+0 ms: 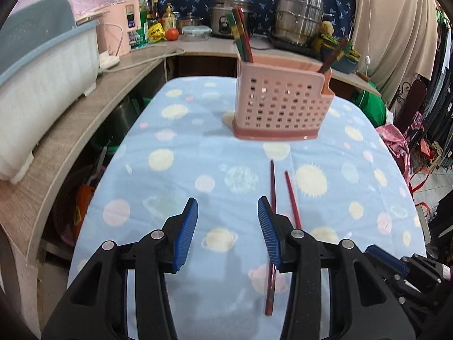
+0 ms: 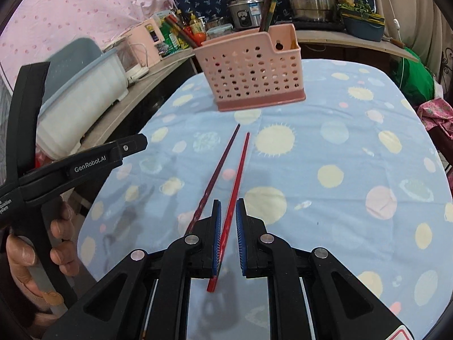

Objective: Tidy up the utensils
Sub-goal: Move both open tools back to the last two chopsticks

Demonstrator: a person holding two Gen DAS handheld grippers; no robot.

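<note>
Two chopsticks (image 2: 223, 170) part-hidden | left gripper (image 1: 228, 226) wide, empty; right gripper (image 2: 228, 235) narrow, grip unclear

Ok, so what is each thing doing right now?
left gripper, open, nothing between its jaws.
right gripper, nearly closed; whether it grips, cannot tell.
red chopstick, along the cloth, near end between the right gripper's jaws.
dark chopstick, lying on the cloth.
pink holder, upright, chopsticks standing inside.
</note>
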